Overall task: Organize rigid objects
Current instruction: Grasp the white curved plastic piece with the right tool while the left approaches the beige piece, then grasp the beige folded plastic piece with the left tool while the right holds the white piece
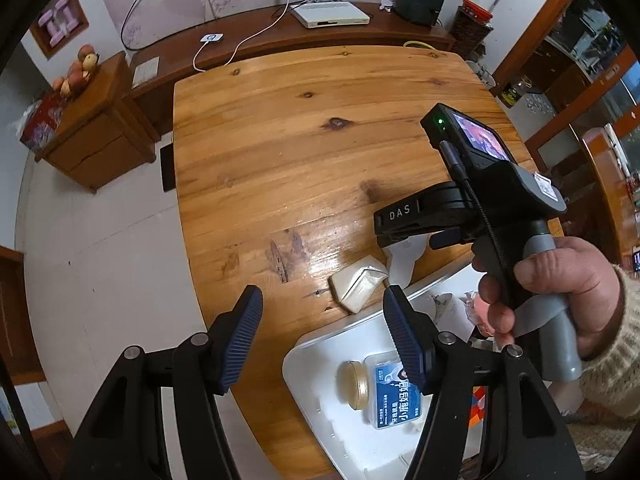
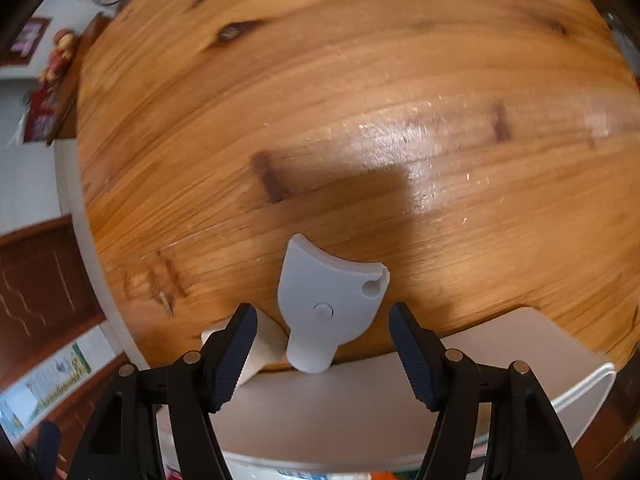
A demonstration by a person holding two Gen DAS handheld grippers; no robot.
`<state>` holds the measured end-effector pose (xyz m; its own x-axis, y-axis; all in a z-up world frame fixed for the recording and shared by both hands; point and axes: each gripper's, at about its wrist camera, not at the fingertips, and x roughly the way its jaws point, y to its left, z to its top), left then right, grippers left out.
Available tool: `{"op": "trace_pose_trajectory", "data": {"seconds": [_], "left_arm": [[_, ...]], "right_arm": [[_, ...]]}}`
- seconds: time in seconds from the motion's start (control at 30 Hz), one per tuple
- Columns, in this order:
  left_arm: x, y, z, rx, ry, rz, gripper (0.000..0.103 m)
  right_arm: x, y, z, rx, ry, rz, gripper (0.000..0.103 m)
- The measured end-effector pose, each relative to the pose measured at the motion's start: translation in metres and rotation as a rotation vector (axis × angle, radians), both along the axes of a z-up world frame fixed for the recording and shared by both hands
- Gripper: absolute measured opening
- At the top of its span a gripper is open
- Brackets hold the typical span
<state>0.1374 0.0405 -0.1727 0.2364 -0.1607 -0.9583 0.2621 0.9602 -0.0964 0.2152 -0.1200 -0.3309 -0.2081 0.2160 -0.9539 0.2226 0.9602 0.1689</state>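
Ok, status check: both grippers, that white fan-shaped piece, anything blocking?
Left gripper open, empty, above the bin. Right gripper open over the white fan-shaped piece, not gripping. Small white box sits close beside its left finger.

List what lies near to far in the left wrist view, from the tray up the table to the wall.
Jar with gold lid in the white tray → small white box on the table → bare wooden tabletop → white set-top box on the sideboard.
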Motion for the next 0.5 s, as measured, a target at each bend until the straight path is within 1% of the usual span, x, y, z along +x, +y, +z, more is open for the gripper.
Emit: {"op": "trace_pose_trajectory", "data": {"seconds": [0.13,0.27,0.37,0.5], "left_arm": [[0.001,0.002,-0.002,-0.014,0.006,0.015,0.066],[0.005,0.001,-0.006,-0.02,0.017,0.027,0.066],[0.008,0.0,-0.009,-0.025,0.026,0.031,0.066],[0.016,-0.006,-0.019,-0.018,0.057,0.048,0.066]], "right_arm": [[-0.001,0.002,-0.009,-0.036,0.017,-0.041,0.068],[-0.004,0.01,-0.016,-0.076,0.027,-0.046,0.056],[-0.008,0.013,-0.015,-0.101,0.005,-0.047,0.056],[-0.01,0.012,-0.013,-0.09,-0.026,-0.057,0.056]]}}
